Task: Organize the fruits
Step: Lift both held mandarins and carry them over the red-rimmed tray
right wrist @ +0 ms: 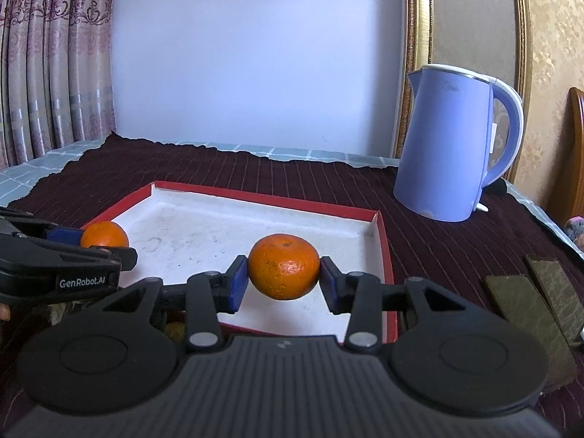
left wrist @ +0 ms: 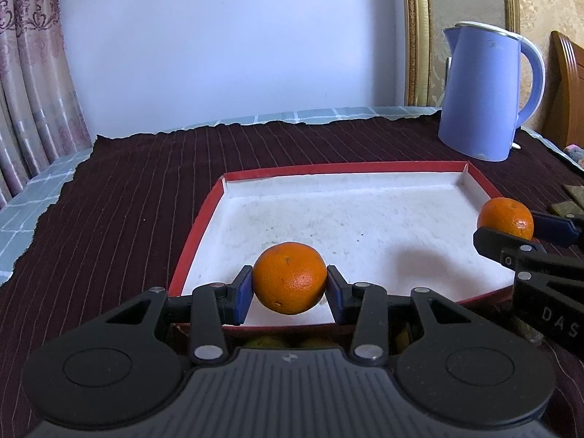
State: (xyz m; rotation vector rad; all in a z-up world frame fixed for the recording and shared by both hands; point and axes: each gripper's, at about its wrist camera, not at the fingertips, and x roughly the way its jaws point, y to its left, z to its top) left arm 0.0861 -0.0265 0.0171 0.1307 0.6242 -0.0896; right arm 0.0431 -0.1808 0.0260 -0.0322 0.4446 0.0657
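Observation:
In the left wrist view my left gripper [left wrist: 290, 286] is shut on an orange [left wrist: 290, 277], its blue pads pressing both sides, held above the near part of a shallow red-rimmed tray [left wrist: 199, 233] with a white floor. At the right edge the right gripper [left wrist: 511, 231] grips a second orange [left wrist: 505, 217] beside the tray's right rim. In the right wrist view my right gripper [right wrist: 284, 277] is shut on its orange [right wrist: 284, 265] over the tray [right wrist: 385, 252]. The left gripper [right wrist: 104, 242] with its orange [right wrist: 104, 234] shows at the left.
A blue electric kettle [left wrist: 485, 91] [right wrist: 449, 142] stands on the dark striped cloth [left wrist: 120, 200] behind the tray's right corner. Flat greenish-brown pieces [right wrist: 522, 295] lie right of the tray. More fruit [left wrist: 266, 341] shows dimly below the gripper, near the tray's front rim.

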